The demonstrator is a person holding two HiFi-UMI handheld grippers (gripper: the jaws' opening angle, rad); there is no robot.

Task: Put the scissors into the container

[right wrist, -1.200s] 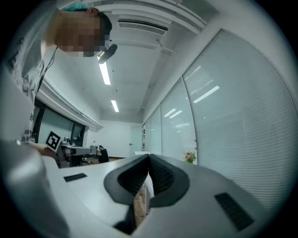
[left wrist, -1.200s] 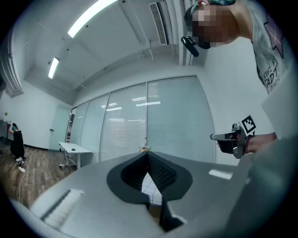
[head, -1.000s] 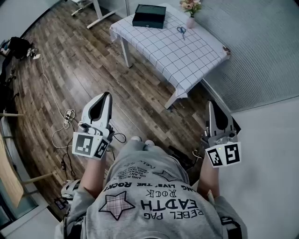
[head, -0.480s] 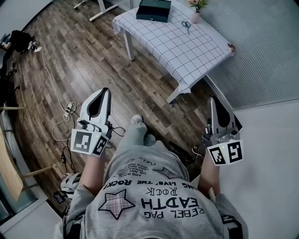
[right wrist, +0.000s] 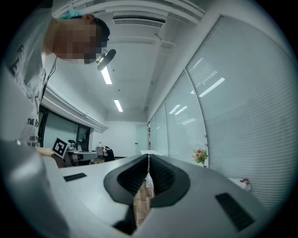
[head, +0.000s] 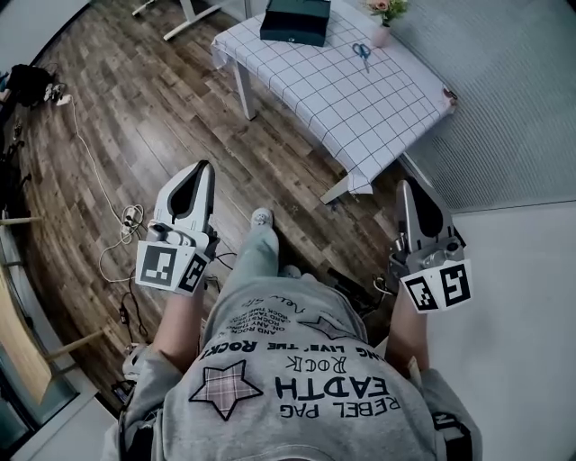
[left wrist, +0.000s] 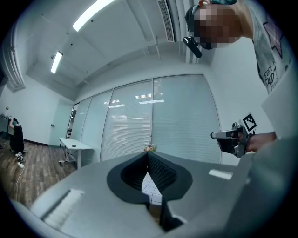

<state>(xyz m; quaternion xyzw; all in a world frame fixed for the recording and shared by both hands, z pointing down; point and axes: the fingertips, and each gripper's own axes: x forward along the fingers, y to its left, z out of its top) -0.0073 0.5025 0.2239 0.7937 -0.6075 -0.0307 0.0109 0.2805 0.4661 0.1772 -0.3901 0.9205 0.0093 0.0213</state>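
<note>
Wood floor, w/ a grid-cloth worktop (head: 360, 99) ahead; both claws are well short of it. Left claw (head: 203, 167) and right claw (head: 408, 185) are closed tip to tip w/ nothing in either, so one must open before any grab. Risks: scissors (head: 362, 53) lie flat on the cloth, so a low pinch could snag fabric or shove them, and the flower vase (head: 382, 31) just beside could get knocked. Scissors look small, thin, bluish handles (too tiny for more), near the far edge, apart from the dark container (head: 296, 22) at the far-left edge.
</note>
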